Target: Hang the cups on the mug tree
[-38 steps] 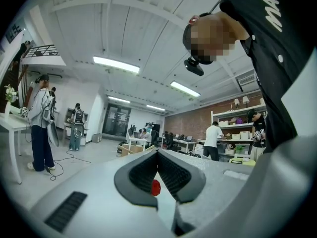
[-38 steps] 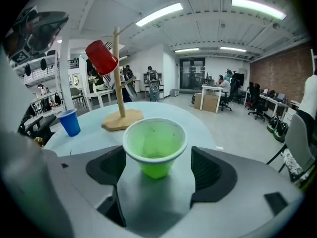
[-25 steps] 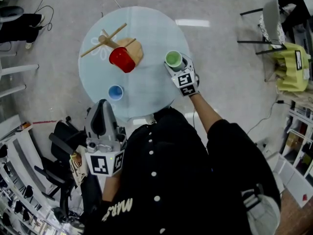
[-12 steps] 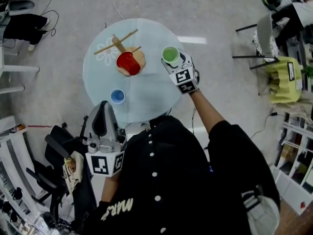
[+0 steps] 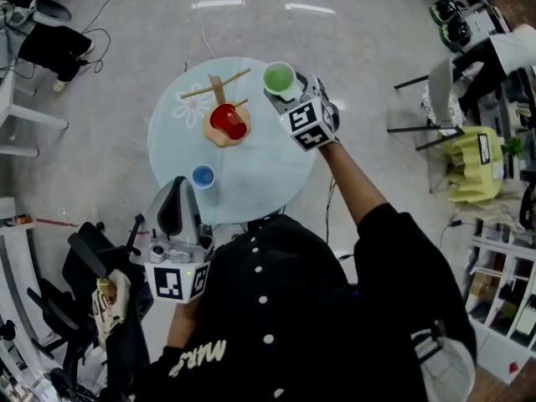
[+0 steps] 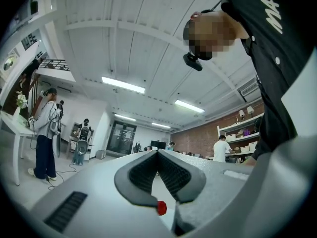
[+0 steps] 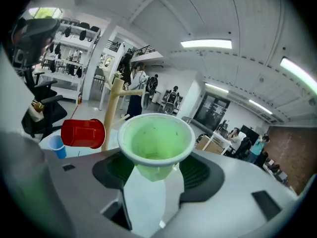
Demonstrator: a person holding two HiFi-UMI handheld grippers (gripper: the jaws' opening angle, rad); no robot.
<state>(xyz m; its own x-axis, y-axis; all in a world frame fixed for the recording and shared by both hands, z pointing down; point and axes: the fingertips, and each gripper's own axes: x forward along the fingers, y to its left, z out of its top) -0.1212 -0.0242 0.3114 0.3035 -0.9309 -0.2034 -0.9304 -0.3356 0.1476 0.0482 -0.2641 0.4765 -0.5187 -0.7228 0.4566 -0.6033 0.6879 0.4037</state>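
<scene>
A wooden mug tree (image 5: 219,97) stands on the far left part of the round glass table (image 5: 260,166). A red cup (image 5: 228,121) hangs on one of its pegs. A blue cup (image 5: 203,176) stands upright on the table near the front left edge. My right gripper (image 5: 285,93) is shut on a green cup (image 5: 279,78), held mouth-up in the air just right of the tree. In the right gripper view the green cup (image 7: 156,143) sits between the jaws, with the red cup (image 7: 83,133) and tree trunk (image 7: 114,110) to its left. My left gripper (image 5: 172,198) is shut and empty, near my body.
A black office chair (image 5: 92,266) stands at the lower left, beside the table. A yellow chair (image 5: 469,162) and shelves are off to the right. Cables lie on the floor beyond the table. Several people stand far back in the room (image 6: 45,128).
My right gripper has lifted the green cup off the table's right side and carried it up and toward the mug tree. The left gripper rose slightly.
</scene>
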